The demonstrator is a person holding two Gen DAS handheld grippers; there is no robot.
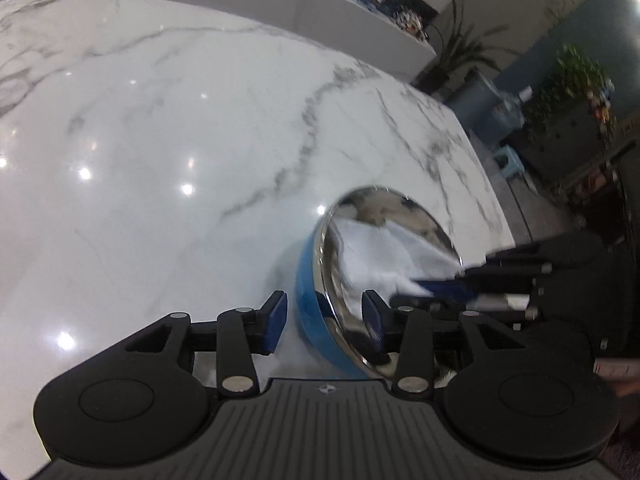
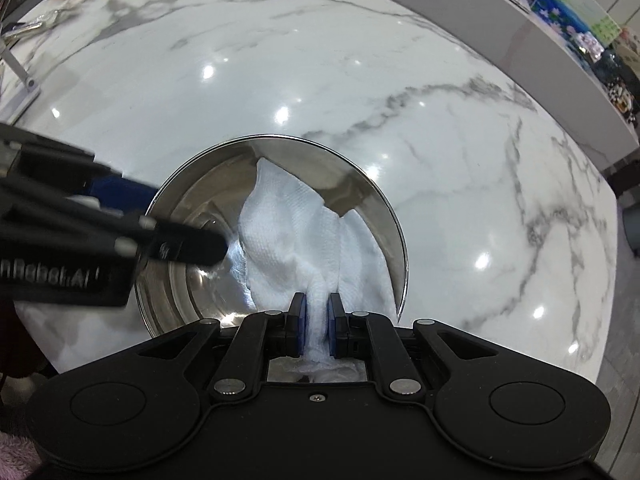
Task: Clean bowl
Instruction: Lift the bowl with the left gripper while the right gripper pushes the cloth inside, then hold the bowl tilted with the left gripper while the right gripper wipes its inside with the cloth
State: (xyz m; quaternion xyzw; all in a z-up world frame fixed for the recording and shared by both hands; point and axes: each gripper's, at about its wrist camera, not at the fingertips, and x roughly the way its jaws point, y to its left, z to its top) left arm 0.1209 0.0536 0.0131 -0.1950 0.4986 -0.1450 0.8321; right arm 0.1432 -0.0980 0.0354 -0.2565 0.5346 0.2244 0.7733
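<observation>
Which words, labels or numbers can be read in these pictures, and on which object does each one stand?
"nRebot.AI": white print on the body of the left gripper, right wrist view; the start is cut off and the letters are blurred, so this reading is uncertain.
Small round emblem on the left gripper's own housing, left wrist view: a symbol, no letters.
Colourful boxes on the far ledge: print too small to read.
Bowl and paper towel: no text.

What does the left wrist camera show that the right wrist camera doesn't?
Only the left wrist view shows the bowl's blue outer wall, straddled by the left hand-held gripper, and the potted plants. Only the right wrist view shows the right hand-held gripper pinching the white paper towel. Both show the towel inside the steel bowl on the marble table.
</observation>
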